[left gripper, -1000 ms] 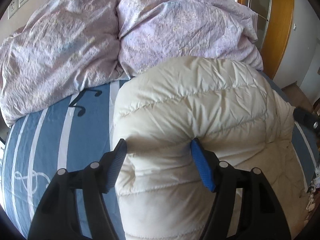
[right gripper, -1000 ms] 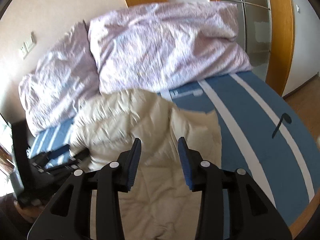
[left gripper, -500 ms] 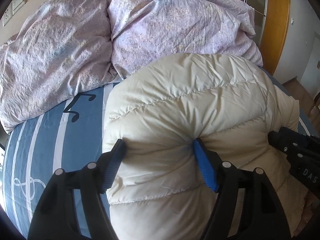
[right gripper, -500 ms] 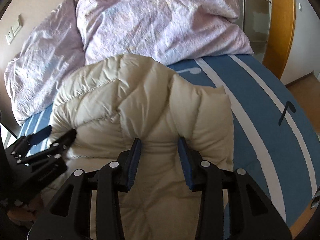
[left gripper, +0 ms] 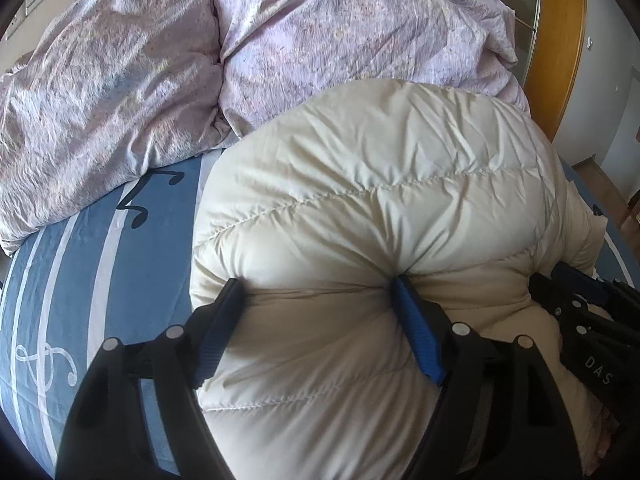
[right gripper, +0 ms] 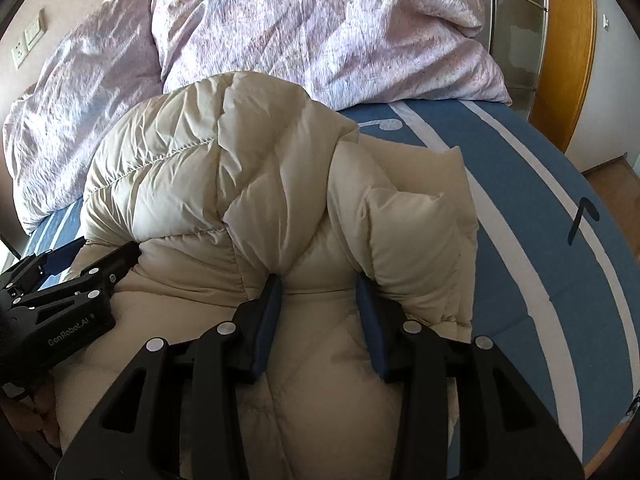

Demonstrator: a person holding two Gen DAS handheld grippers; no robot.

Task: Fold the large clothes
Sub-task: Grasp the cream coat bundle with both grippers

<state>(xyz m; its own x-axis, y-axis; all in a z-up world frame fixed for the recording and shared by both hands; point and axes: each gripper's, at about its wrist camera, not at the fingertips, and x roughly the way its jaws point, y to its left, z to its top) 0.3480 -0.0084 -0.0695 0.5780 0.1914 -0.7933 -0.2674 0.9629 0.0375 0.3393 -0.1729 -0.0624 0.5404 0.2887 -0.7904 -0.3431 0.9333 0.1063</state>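
Puffer jacket [left gripper: 380, 208], lower part cut off, bedsheet [left gripper: 80, 280] beneath

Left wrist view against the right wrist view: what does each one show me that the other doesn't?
Only the left wrist view shows the left gripper head-on, its jaws opening around a thick fold of the cream down jacket, and the white treble clef printed on the bed sheet.

Only the right wrist view shows the wall sockets, the bare blue sheet beside the jacket, and the right gripper clamped on a jacket fold.

Both show the jacket, the lilac pillows and the wooden door frame.
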